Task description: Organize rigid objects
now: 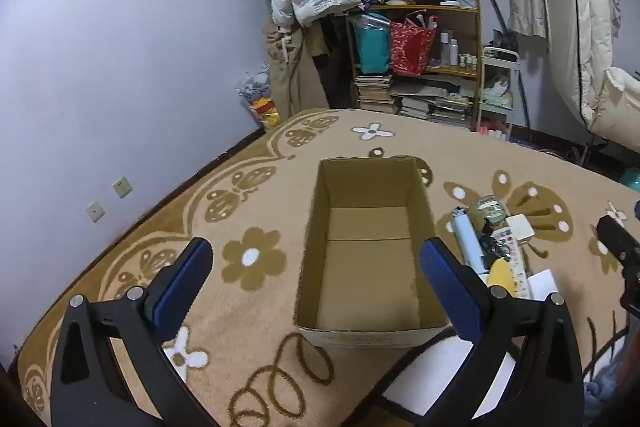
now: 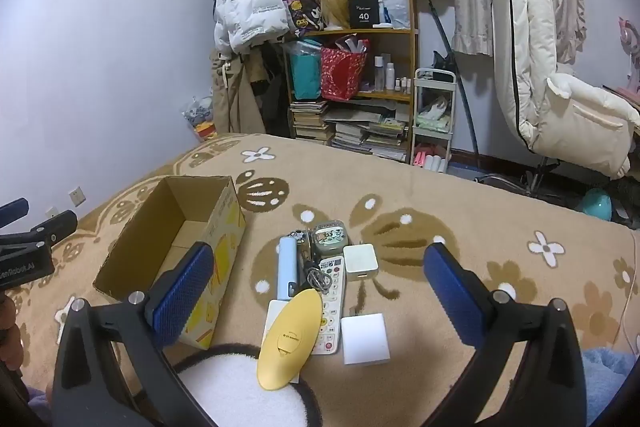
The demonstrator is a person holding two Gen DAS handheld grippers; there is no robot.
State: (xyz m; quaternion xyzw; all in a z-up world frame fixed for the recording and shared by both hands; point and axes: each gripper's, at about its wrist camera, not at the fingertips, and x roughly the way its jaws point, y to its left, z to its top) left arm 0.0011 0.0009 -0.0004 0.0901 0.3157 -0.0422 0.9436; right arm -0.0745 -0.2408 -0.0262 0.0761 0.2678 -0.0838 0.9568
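Your left gripper [image 1: 316, 275] is spread to full width w/ nothing between the pads, hanging over the cardboard box [image 1: 370, 251], which sits open and empty on the patterned blanket [image 1: 248, 187]. Your right gripper [image 2: 318, 287] is likewise wide open, nothing held, angled down over the pile of objs just right of the box. In that pile: yellow oval case [image 2: 290, 341] nearest you, lying partly on the white remote [image 2: 330, 303]; pale blue tube [image 2: 287, 267] to the left of the remote; white square block [image 2: 365, 339] to its right, white charger cube [image 2: 360, 262] beyond that; round tin [image 2: 328, 237] at the far end. Between tube and remote there's a dark metal tangle [image 2: 316, 277], prob. keys, too small to confirm. All objs are still outside the box.
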